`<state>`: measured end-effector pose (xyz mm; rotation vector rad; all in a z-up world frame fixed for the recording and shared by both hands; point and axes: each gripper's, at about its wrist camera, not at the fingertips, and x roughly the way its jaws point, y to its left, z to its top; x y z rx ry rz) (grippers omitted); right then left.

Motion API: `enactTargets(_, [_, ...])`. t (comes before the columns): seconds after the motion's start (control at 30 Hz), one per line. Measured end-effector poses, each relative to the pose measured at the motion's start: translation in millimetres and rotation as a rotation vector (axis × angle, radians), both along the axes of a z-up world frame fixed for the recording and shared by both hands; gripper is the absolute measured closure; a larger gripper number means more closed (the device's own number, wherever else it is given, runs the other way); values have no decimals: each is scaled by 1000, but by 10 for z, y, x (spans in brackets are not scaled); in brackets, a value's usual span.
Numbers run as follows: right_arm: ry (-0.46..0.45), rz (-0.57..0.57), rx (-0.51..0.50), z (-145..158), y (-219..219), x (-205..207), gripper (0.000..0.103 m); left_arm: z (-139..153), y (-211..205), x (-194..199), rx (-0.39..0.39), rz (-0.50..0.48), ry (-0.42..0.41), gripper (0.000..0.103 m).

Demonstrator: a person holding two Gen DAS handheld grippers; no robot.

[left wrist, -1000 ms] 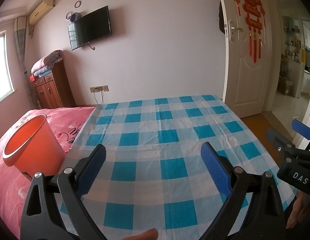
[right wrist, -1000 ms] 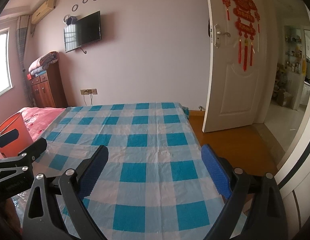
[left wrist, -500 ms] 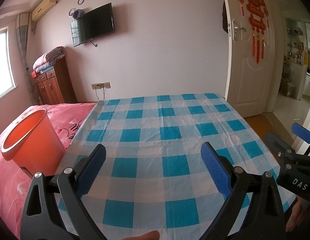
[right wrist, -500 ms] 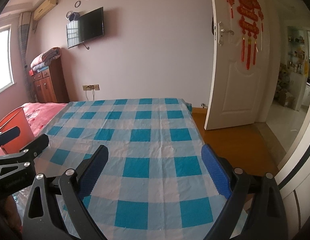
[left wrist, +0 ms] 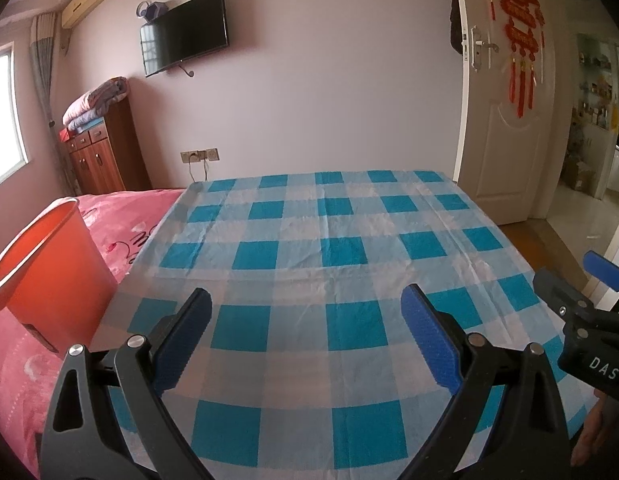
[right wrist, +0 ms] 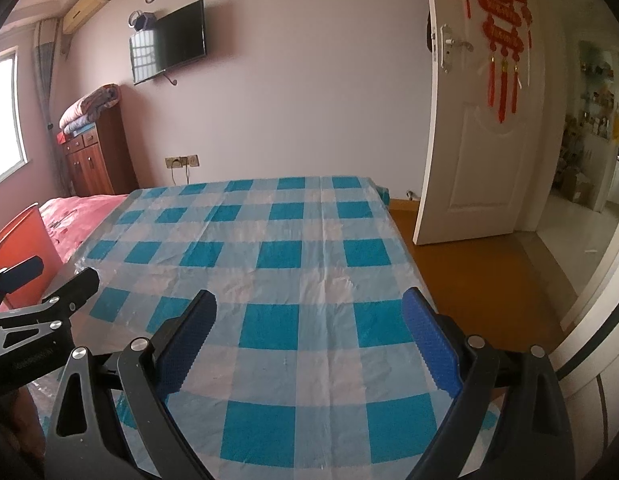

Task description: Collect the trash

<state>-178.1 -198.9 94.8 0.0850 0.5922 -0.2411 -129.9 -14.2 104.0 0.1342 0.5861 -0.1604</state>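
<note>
Your left tool hangs over the blue-checked sheet with its blue-padded jaws spread wide, gripping nothing. Left of the sheet, the orange bucket stands upright on the pink bedspread. At the sheet's right edge your right tool pokes in; its jaws seem parted, though it's cropped.

Blue-and-white checked sheet; orange bucket at left on a pink flowered bedspread; white door far right.
</note>
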Motion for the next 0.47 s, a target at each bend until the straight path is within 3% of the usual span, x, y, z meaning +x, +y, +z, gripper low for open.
enactTargets(0.47, [201, 31, 69, -538, -41, 745, 10, -680, 3, 718, 11, 127, 250, 7])
